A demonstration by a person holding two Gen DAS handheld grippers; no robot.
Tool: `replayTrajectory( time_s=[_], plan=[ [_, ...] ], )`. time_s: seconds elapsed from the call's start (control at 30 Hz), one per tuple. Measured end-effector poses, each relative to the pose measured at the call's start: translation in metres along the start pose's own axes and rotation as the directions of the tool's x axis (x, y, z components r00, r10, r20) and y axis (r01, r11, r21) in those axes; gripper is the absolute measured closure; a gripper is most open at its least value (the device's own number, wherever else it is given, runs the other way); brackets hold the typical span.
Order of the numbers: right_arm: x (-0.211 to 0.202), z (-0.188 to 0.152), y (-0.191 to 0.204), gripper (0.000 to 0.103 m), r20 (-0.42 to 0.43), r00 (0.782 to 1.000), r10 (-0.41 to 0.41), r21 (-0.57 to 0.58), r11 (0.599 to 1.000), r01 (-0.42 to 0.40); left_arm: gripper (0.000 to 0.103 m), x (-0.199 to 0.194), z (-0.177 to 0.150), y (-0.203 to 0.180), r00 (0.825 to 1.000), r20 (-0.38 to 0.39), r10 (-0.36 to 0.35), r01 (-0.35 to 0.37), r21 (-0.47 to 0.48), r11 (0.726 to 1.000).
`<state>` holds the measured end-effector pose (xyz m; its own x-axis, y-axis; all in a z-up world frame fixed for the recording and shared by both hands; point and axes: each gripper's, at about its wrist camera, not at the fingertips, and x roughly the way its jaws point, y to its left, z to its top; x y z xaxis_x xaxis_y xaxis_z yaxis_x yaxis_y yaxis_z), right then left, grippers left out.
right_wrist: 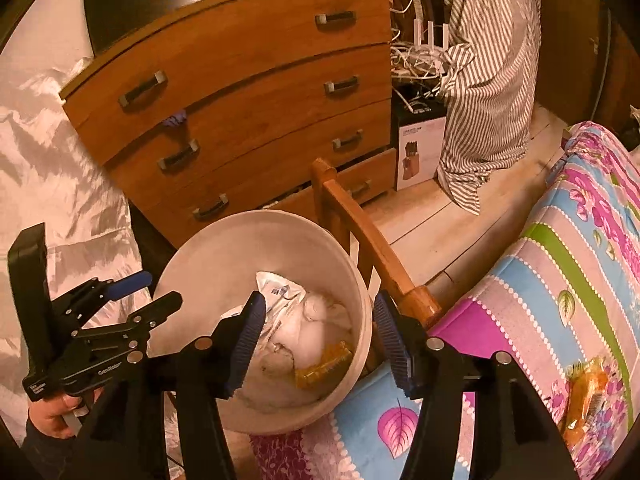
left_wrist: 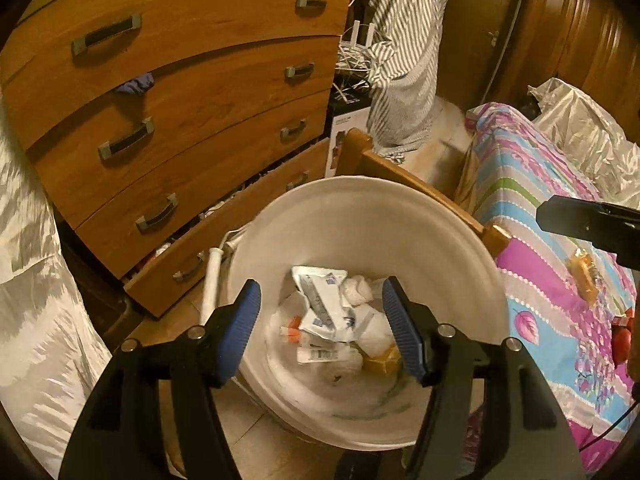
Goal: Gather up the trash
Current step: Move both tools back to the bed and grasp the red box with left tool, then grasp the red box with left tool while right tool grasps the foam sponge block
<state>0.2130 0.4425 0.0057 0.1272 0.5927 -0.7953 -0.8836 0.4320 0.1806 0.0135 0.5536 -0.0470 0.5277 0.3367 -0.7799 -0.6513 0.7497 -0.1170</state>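
Observation:
A white trash bin stands on the floor between the dresser and the bed; it also shows in the right wrist view. Inside lie crumpled white wrappers, tissues and a yellow wrapper. My left gripper is open and empty, held right above the bin's mouth. My right gripper is open and empty over the bin's right rim. An orange snack wrapper lies on the bed cover at the right; it also shows in the left wrist view.
A wooden dresser with its bottom drawer ajar stands behind the bin. The bed's wooden footboard runs beside the bin. The flowered bed cover fills the right. A striped cloth, cables and a box sit at the back.

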Motion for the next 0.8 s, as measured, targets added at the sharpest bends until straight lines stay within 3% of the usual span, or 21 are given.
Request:
replayTrajectory(
  time_s=[0.23,0.43,0.63,0.8],
  plan=[
    [-0.059,-0.056,-0.031,0.045,0.12,0.993,-0.017,0.051,0.999,0.011,0.042,-0.006,-0.009,-0.032,0.999,0.0,-0.04,0.04,0.037,0.998],
    [-0.131,-0.148,-0.089,0.041,0.215,0.969,-0.119,0.121,0.988,0.094,0.042,-0.002,-0.028,-0.107,0.992,-0.033,-0.12,0.123,0.143,0.982],
    [-0.197,-0.275,-0.177,0.038,0.22,0.949,-0.224,0.288,0.945,0.156,0.042,0.005,-0.061,-0.212,0.97,-0.101,-0.222,0.242,0.283,0.928],
    [-0.245,-0.382,-0.244,0.038,0.191,0.928,-0.321,0.444,0.871,0.21,0.042,0.005,-0.098,-0.316,0.934,-0.18,-0.309,0.356,0.406,0.842]
  ],
)
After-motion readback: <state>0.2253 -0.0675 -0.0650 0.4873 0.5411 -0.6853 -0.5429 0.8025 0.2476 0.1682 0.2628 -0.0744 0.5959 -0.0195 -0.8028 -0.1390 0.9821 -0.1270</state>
